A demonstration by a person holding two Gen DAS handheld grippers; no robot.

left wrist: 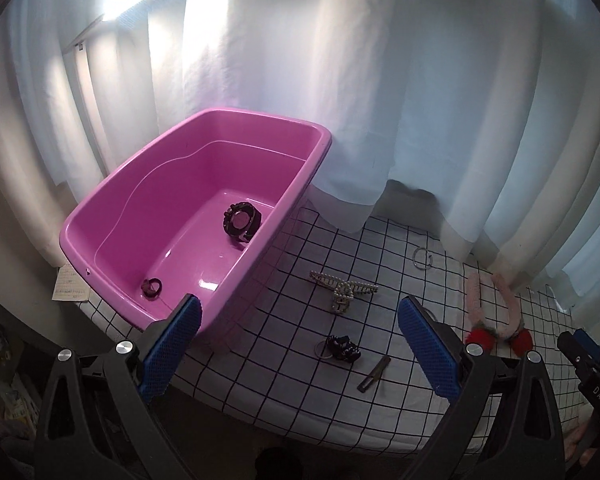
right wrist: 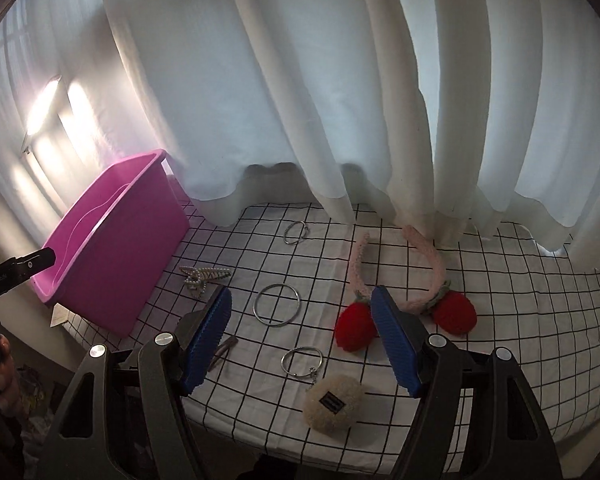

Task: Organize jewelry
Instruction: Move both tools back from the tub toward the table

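A pink tub [left wrist: 120,204] [right wrist: 112,264] stands at the table's left and holds a black bracelet [left wrist: 242,223] and a small dark ring [left wrist: 151,288]. On the checked cloth lie a pearl hair claw [left wrist: 342,290] [right wrist: 202,277], a black scrunchie [left wrist: 342,348], a flat hair clip [left wrist: 374,374] [right wrist: 222,350], a silver bangle [right wrist: 277,305], a thin bracelet [right wrist: 296,232] [left wrist: 421,258], a ring with a fluffy pompom [right wrist: 332,402] and a pink headband with red strawberries [right wrist: 404,280] [left wrist: 496,312]. My left gripper [left wrist: 300,344] is open above the scrunchie. My right gripper [right wrist: 302,344] is open above the bangle and ring.
White curtains [right wrist: 340,100] hang along the back of the table and touch the cloth. A paper note [left wrist: 70,288] lies under the tub's left corner. The table's front edge [right wrist: 340,452] is close below both grippers.
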